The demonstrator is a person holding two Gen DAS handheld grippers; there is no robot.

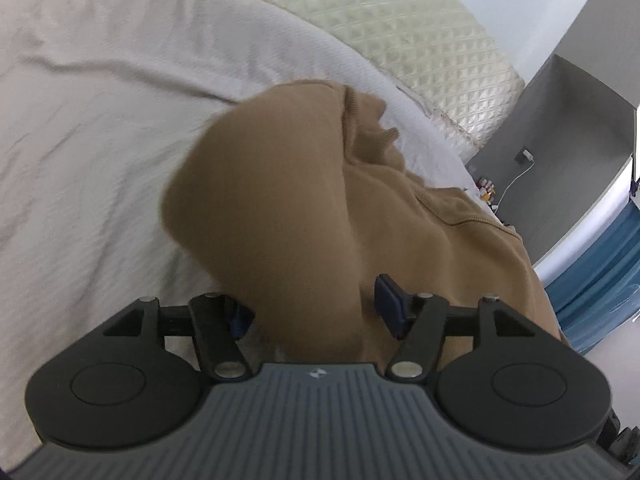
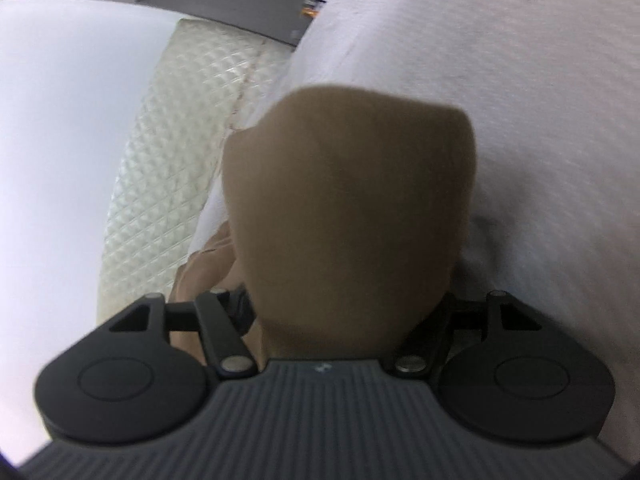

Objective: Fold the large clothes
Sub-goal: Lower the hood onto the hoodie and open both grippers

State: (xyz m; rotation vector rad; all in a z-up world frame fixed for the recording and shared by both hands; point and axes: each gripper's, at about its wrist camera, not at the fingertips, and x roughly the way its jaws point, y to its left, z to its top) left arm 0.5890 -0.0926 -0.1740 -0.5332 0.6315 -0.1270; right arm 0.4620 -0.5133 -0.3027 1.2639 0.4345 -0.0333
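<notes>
- One garment: a tan sweatshirt (image 1: 400,208), ribbed cuff or collar edge showing at its far end, lying on the white bedsheet (image 1: 100,120).
- One bedsheet, wrinkled, covering most of the bed in both views.
- One cream quilted mattress edge (image 1: 400,32) past the sheet; same quilted strip (image 2: 168,152) shows left of the sheet in my right wrist view.
- One grey bedside unit (image 1: 560,128) with one white charger and cable (image 1: 524,158) on it, plus a few small bottles I can't make out.
- Blue fabric (image 1: 600,272) at the right edge of my left view; can't tell what it is.
- Two grippers, one per hand.
- My left gripper (image 1: 316,308): jaws spread wide, a blurred fold of the sweatshirt standing up between them. The right blue pad (image 1: 390,300) sits clear of the cloth; the left pad is mostly hidden behind the fold, so contact there I can't tell. Not pinching.
- My right gripper (image 2: 352,312): jaws spread, a blurred lump of the tan sweatshirt (image 2: 348,200) filling the gap and covering the right finger. Left finger (image 2: 240,312) just beside the cloth; no pinch visible.
- More tan cloth (image 2: 204,256) lies lower left of the lump, at the sheet's edge.
</notes>
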